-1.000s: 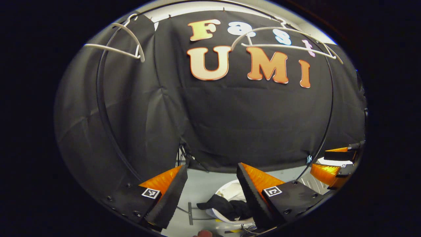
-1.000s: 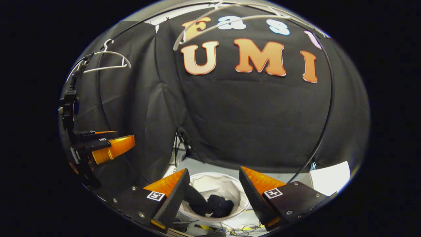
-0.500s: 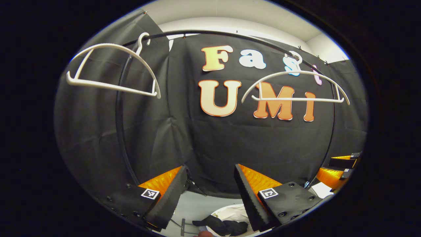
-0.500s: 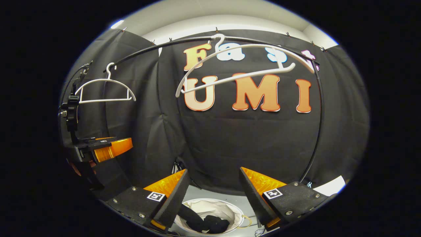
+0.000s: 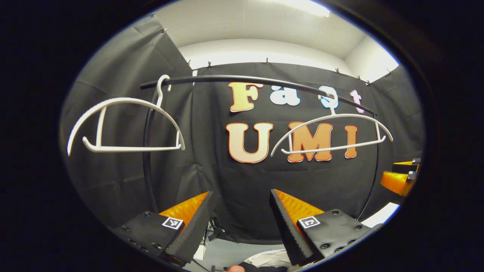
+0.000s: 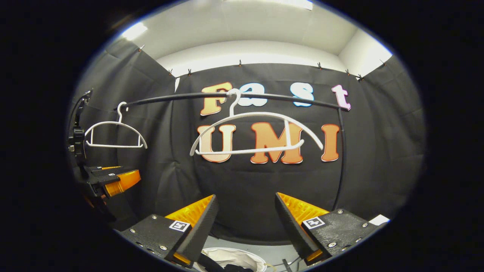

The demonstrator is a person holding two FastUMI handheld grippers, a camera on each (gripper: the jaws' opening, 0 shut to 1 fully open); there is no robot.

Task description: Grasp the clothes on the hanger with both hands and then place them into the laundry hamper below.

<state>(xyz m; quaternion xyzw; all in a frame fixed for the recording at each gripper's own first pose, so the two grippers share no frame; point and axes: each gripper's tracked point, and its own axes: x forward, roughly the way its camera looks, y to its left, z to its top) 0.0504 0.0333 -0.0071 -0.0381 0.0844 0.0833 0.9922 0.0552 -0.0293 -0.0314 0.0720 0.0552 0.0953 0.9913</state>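
Two bare white hangers hang on the black rail point(image 5: 242, 79): one at the left point(image 5: 128, 149), one at the right point(image 5: 332, 147). In the right gripper view the same hangers point(image 6: 113, 145) point(image 6: 249, 151) hang from the rail point(image 6: 287, 100). My left gripper point(image 5: 242, 223) is open and holds nothing, well below the rail. The right gripper point(image 6: 245, 226) is open and holds nothing too. Each shows from the side in the other's view point(image 6: 113, 179) point(image 5: 397, 179). Low between the fingers sits the white hamper point(image 6: 234, 255) point(image 5: 264, 257) with dark clothes point(image 6: 207, 261) inside.
The black cloth wall stands close behind the rail. The rail's right post point(image 6: 341, 158) and left post point(image 5: 145, 162) run down to the floor. A white sheet point(image 5: 382, 215) lies at the lower right. A fingertip point(image 5: 234, 268) shows at the bottom edge.
Both gripper views have swung upward: hangers and rail dropped toward mid-frame, and the hamper slid to the bottom edge. The right hanger levelled out. Both grippers stayed open.
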